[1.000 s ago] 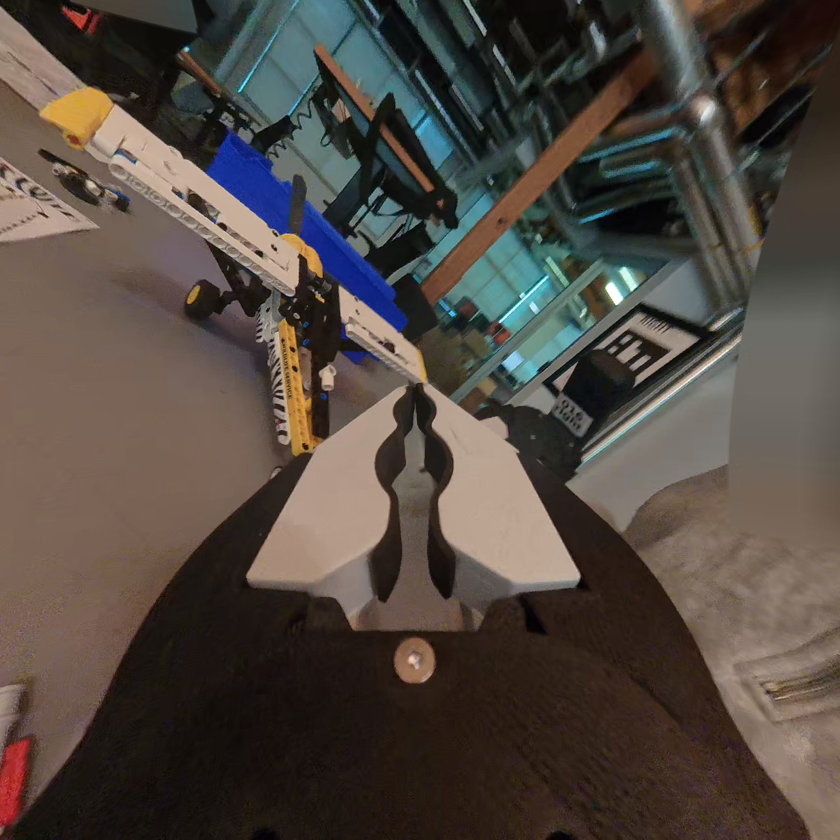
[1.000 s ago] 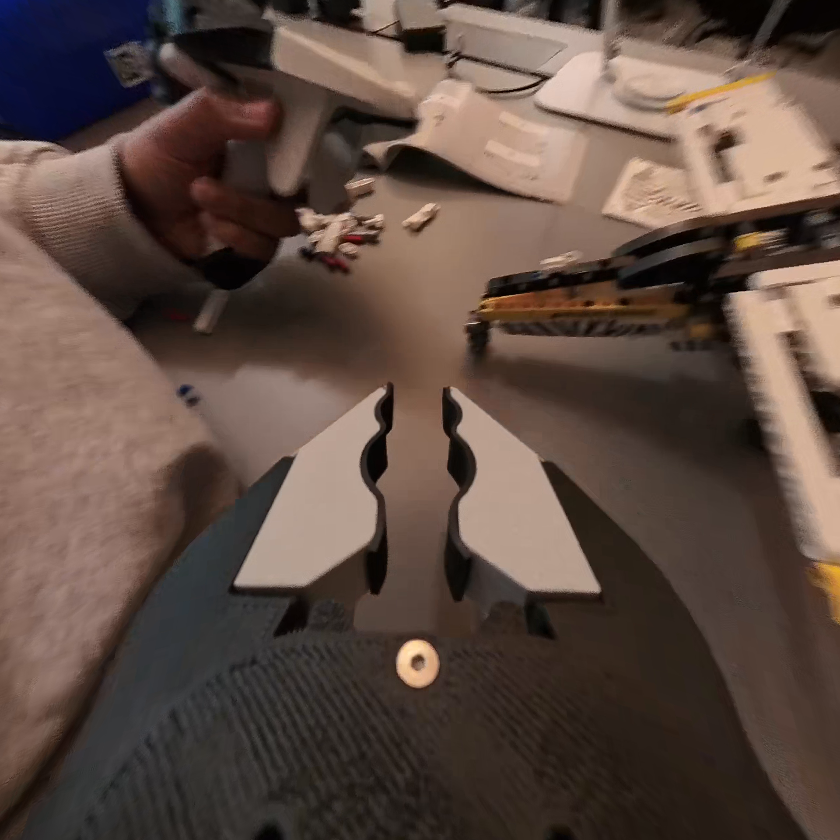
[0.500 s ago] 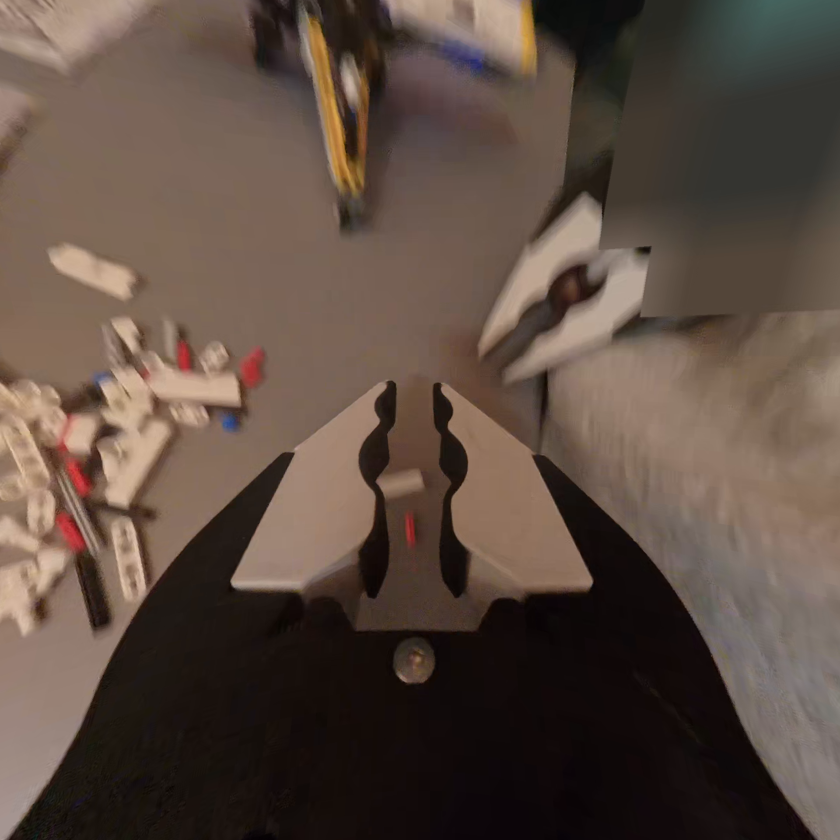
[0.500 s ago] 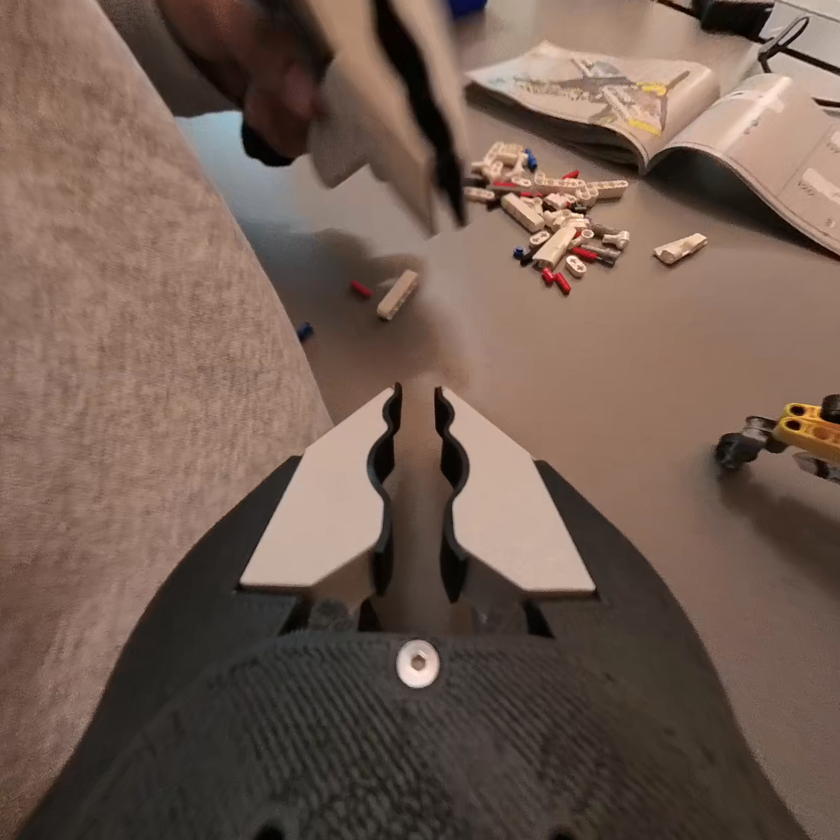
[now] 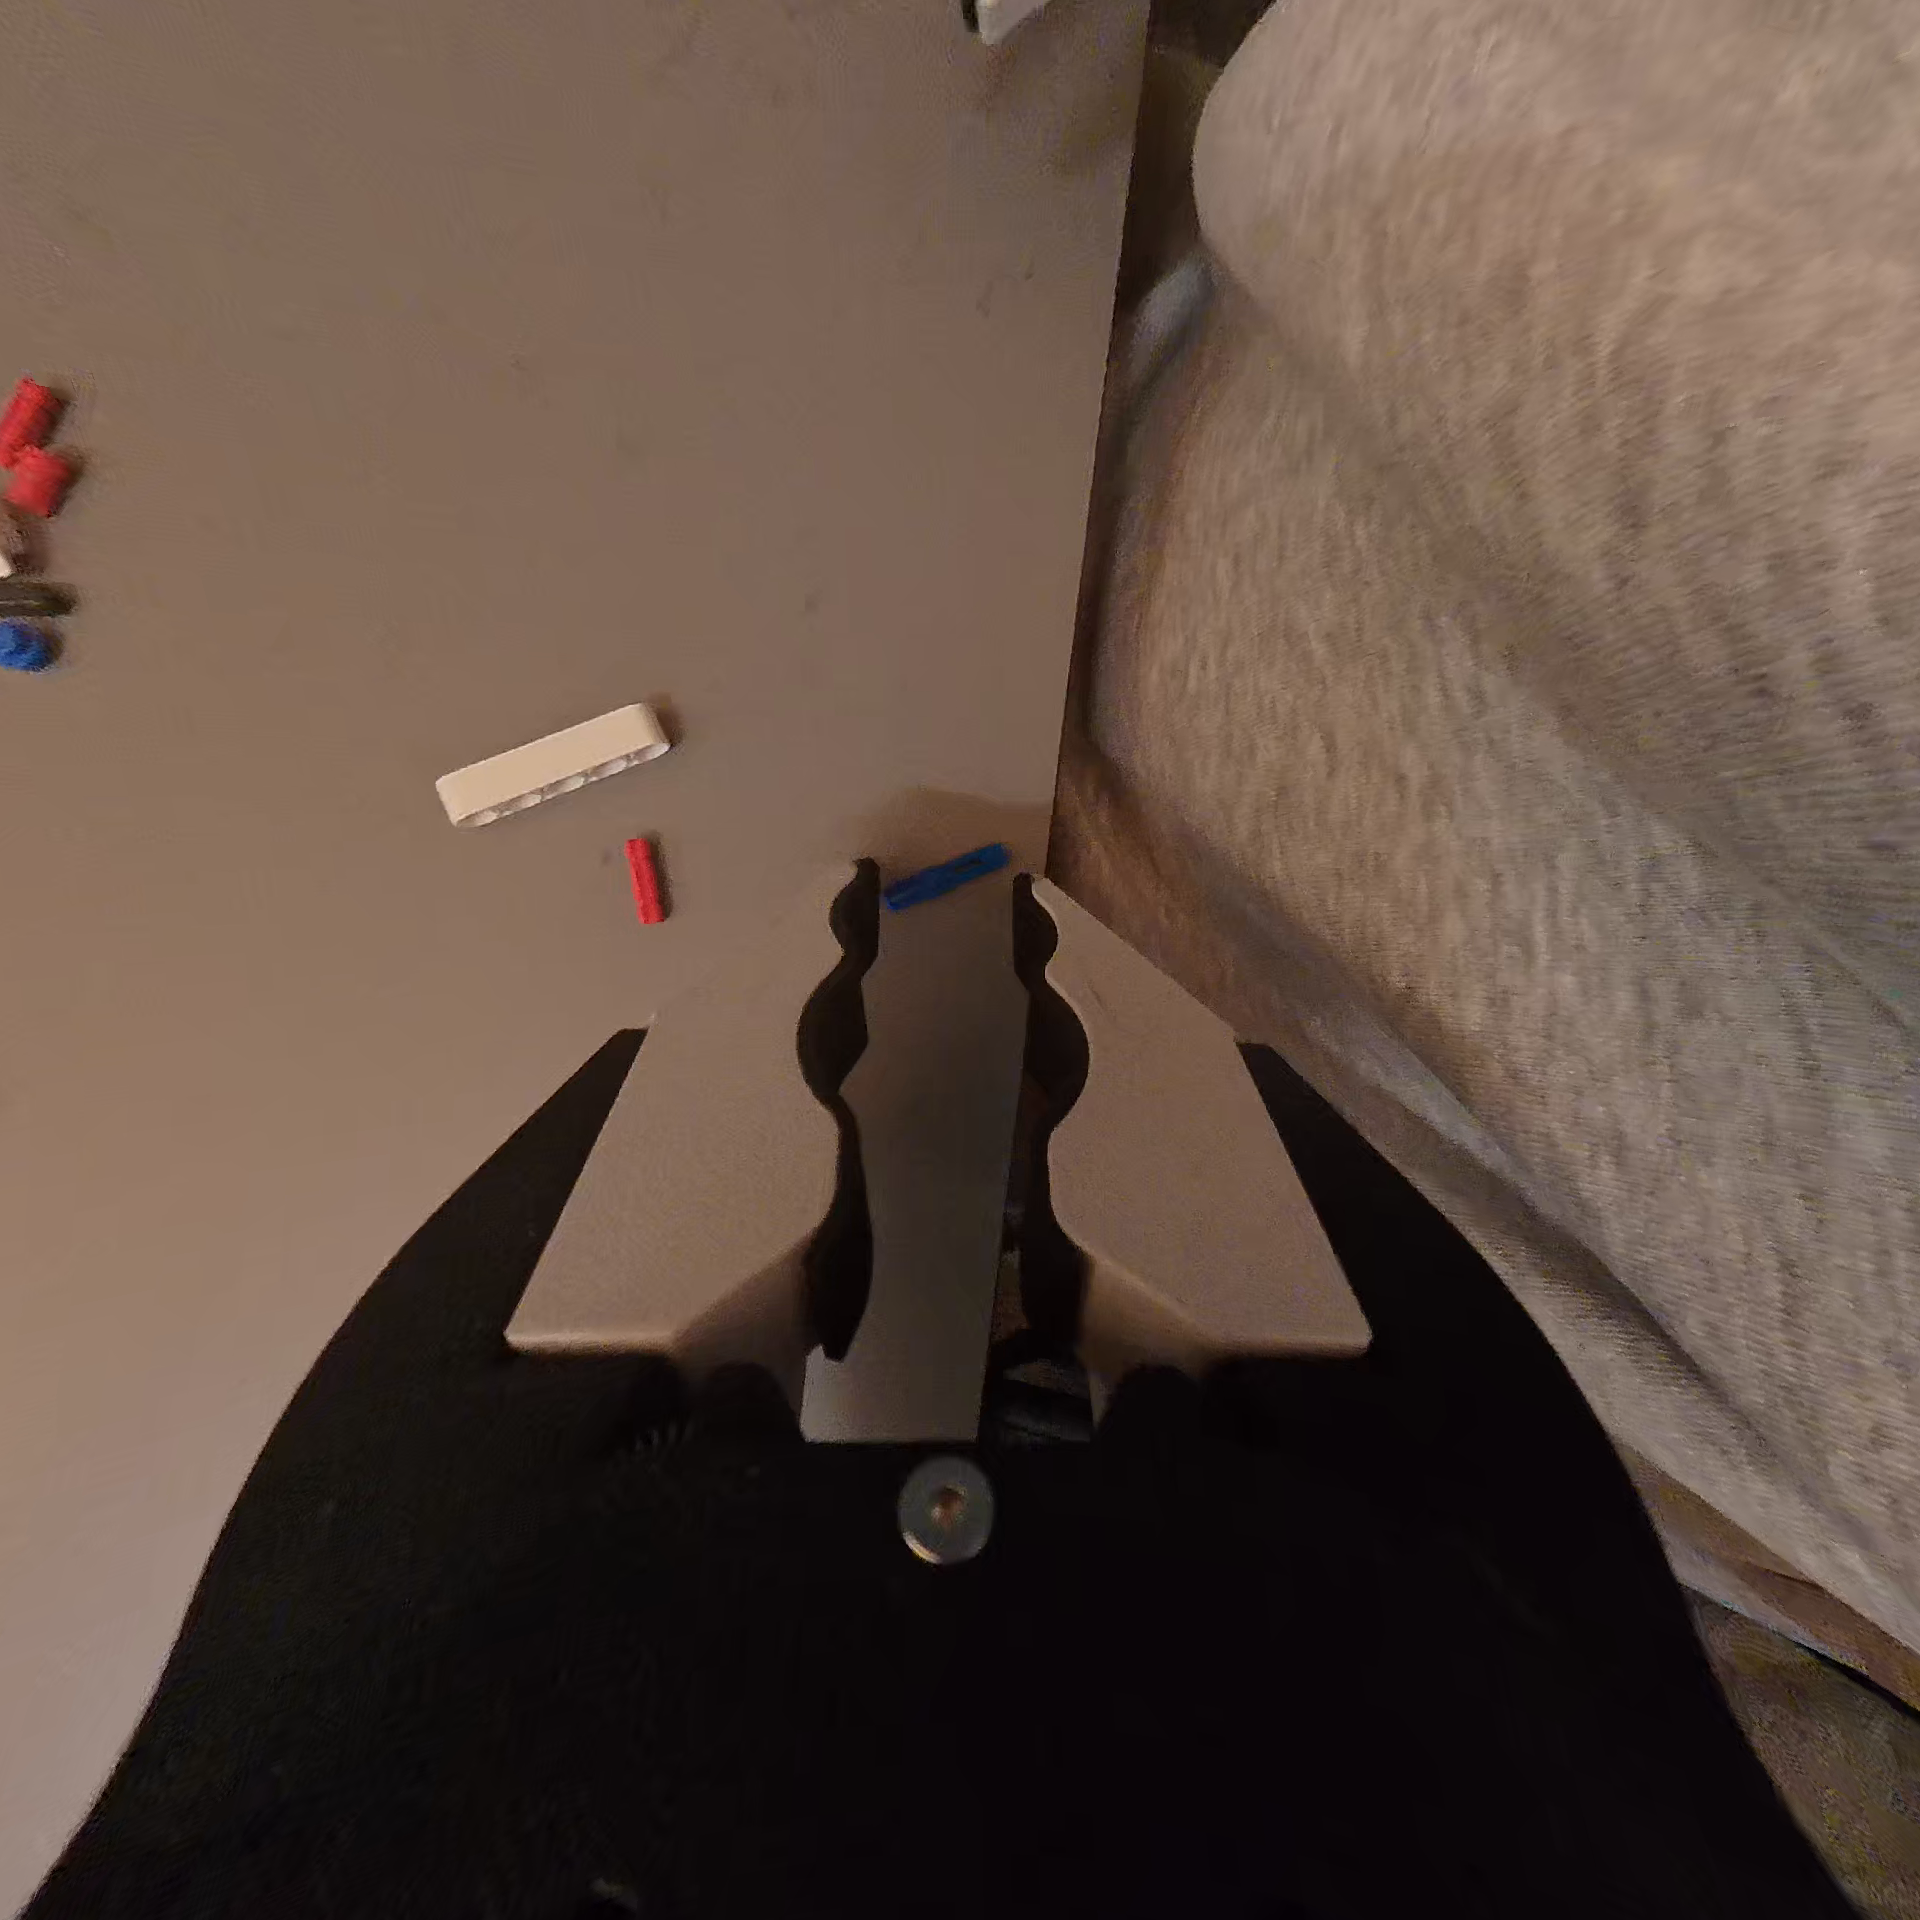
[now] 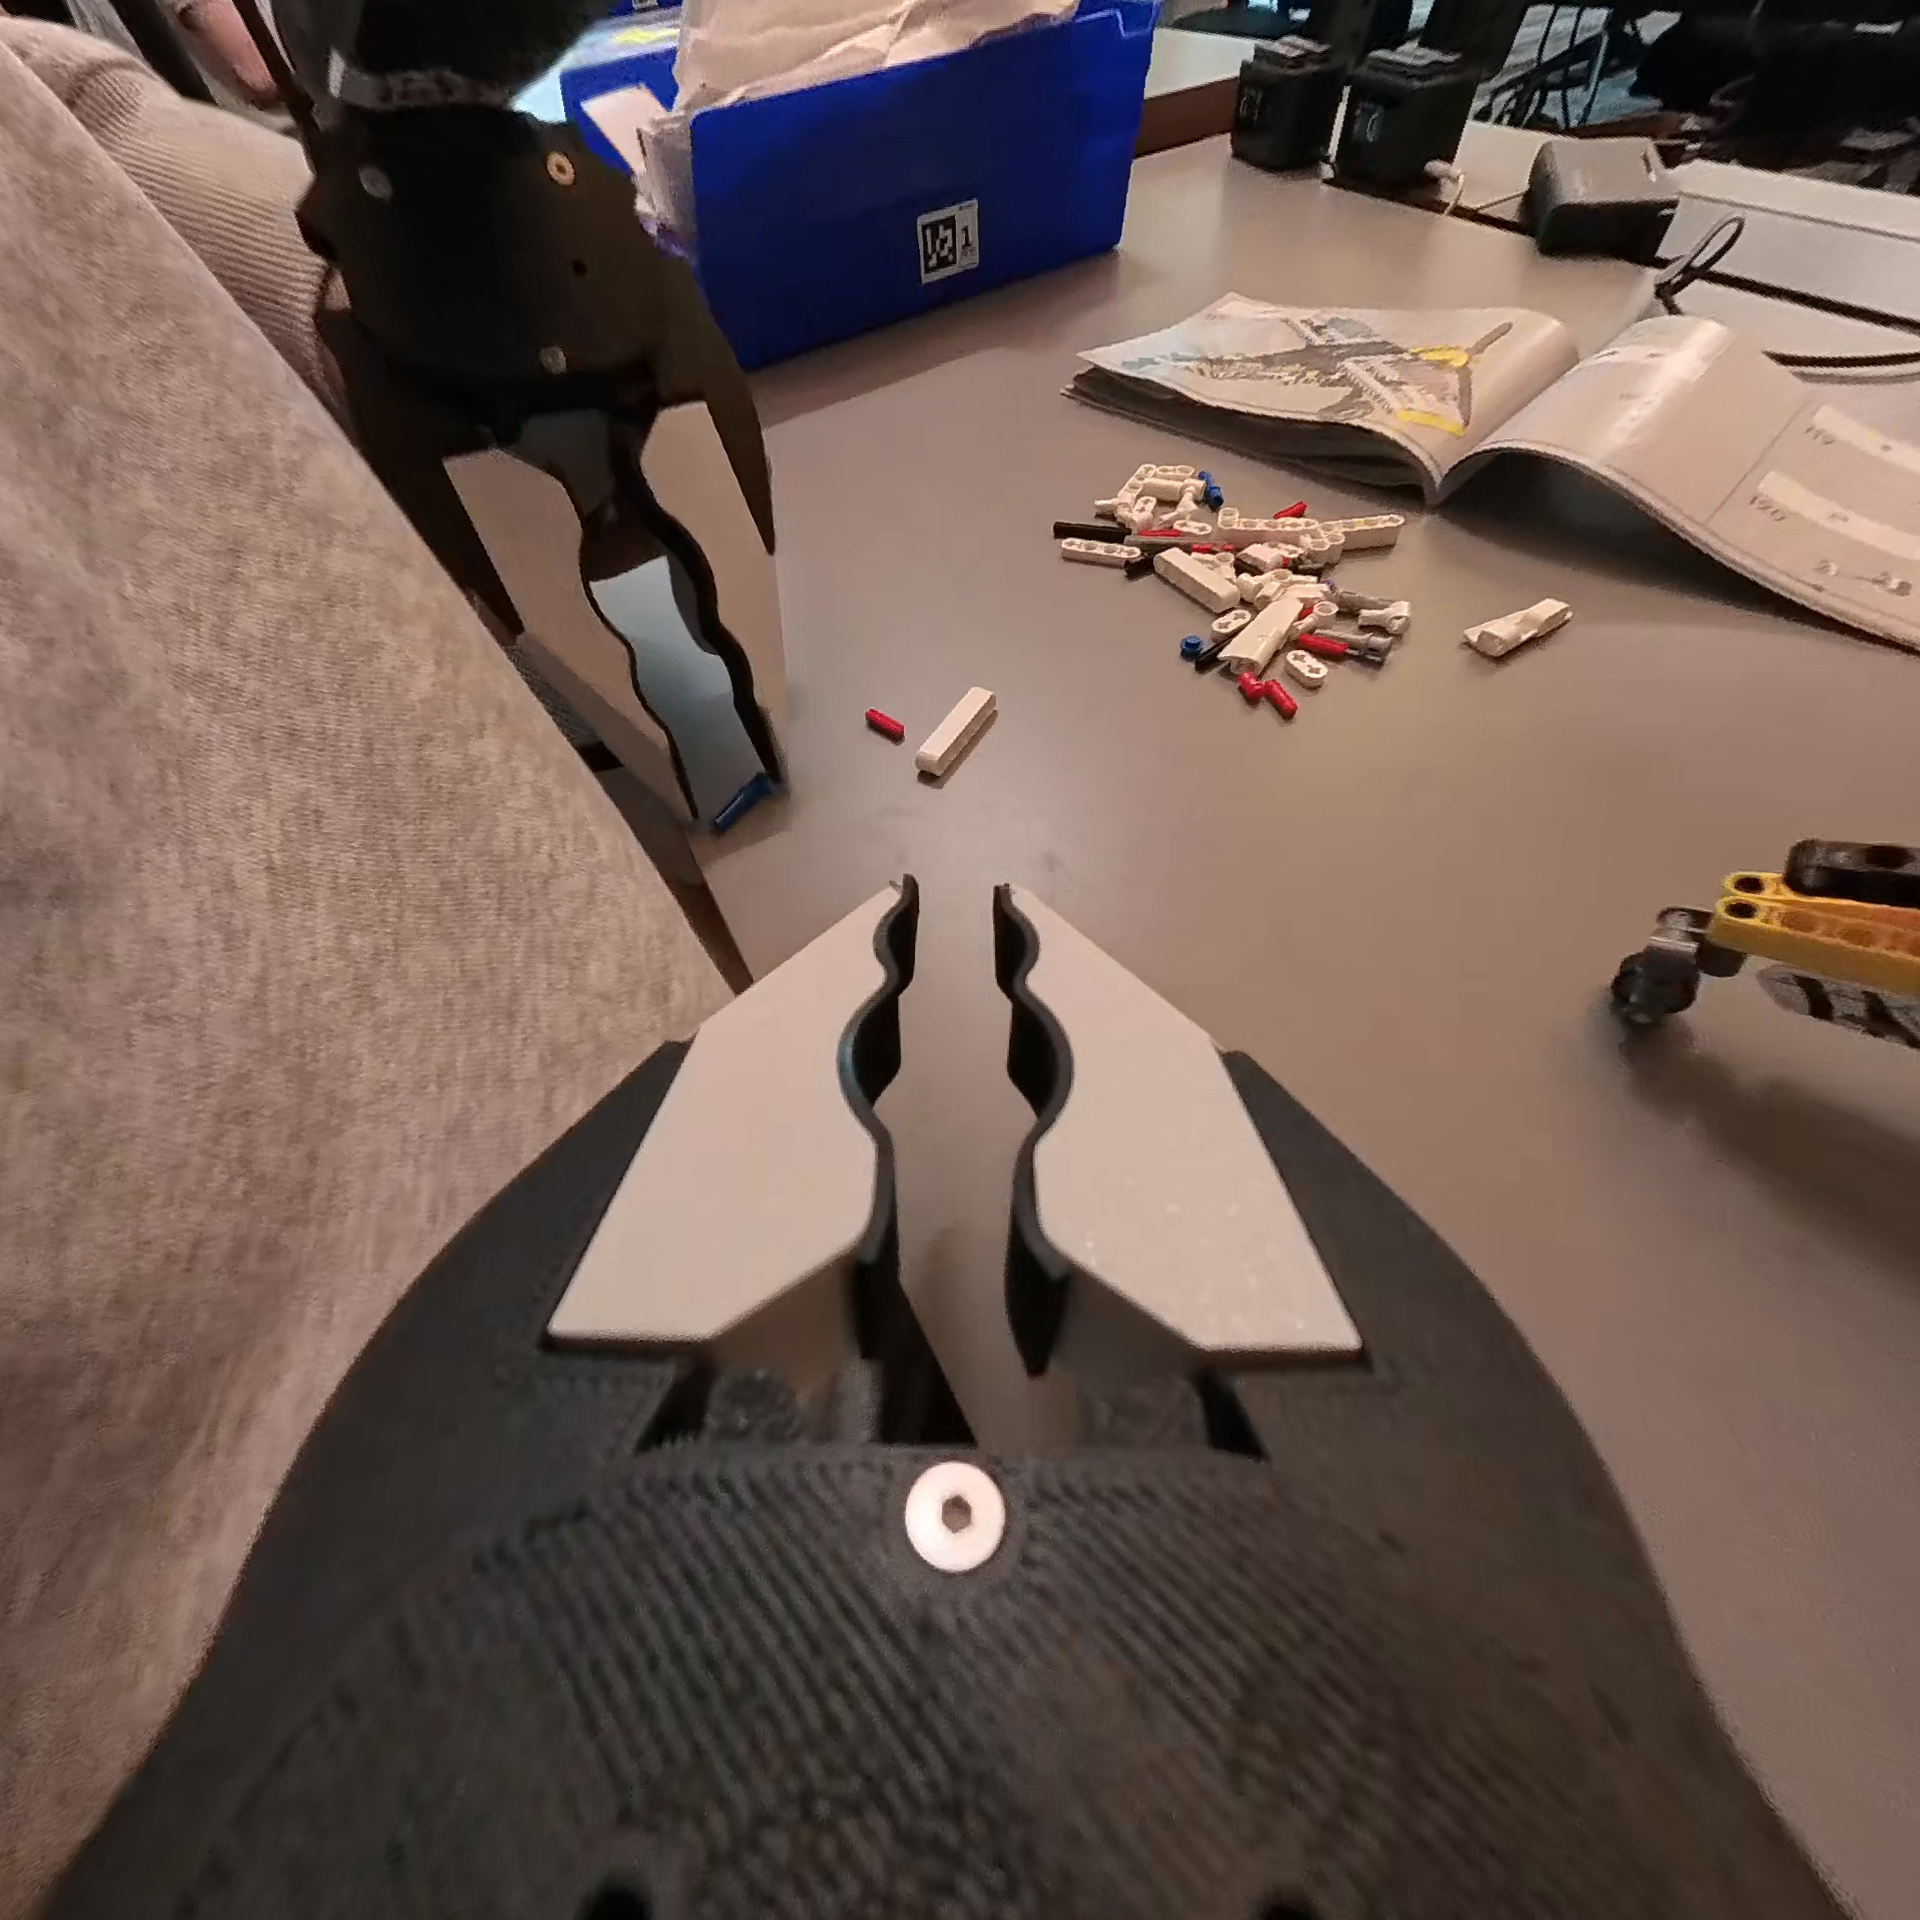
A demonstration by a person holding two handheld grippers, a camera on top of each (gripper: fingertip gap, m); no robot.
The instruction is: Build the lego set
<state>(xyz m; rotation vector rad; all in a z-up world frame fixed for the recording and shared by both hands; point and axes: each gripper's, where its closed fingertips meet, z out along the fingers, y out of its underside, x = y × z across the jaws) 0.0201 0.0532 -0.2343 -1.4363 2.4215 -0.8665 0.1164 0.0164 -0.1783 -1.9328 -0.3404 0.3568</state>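
My left gripper [image 5: 940,878] is open and points straight down at the grey table [image 5: 520,312] by its near edge. A small blue pin [image 5: 943,876] lies on the table between its fingertips. A white beam [image 5: 553,764] and a red pin [image 5: 645,880] lie just to the left. The right wrist view shows the left gripper [image 6: 730,792] standing over the blue pin [image 6: 743,802], with the white beam [image 6: 956,730] and red pin [image 6: 884,723] beside it. My right gripper [image 6: 954,894] is open and empty, low over the table. The yellow and black model [image 6: 1787,925] is at the right edge.
A pile of small white, red, blue and black pieces [image 6: 1236,582] lies mid-table, with an open instruction booklet [image 6: 1455,416] behind it. A blue bin [image 6: 883,177] stands at the back. A grey sleeve [image 6: 260,727] fills the left side and the right of the left wrist view [image 5: 1507,727]. Across from one pair of fingers to the other is roughly 12 cm.
My left gripper swung from facing the model down to the table edge, over the blue pin, and its jaws opened wider. My right gripper turned left, away from the model.
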